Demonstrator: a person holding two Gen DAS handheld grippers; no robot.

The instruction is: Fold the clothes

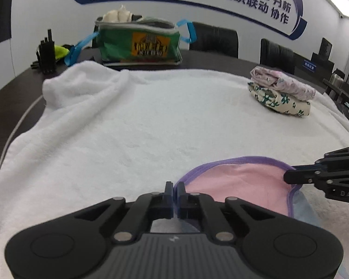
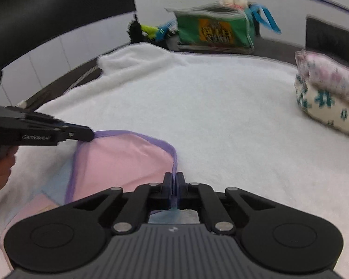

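White fluffy towelling [image 1: 151, 121] covers the bench. From the left wrist, the left gripper [image 1: 173, 189] is clamped on the purple-trimmed pink cloth garment [image 1: 239, 183], near the towelling's front edge, probably for lifting into a fold; its lower part is hidden.

From the right wrist, the right gripper [image 2: 174, 180] pinches the opposite trim corner; a folded floral stack [image 2: 330, 97] is blurred, cut off.

Fluffy, rough white terry towel [image 1: 151, 121] under a smooth pink cloth garment with purple trim [image 1: 239, 186], pinched by matt black plastic grippers [image 1: 173, 191].
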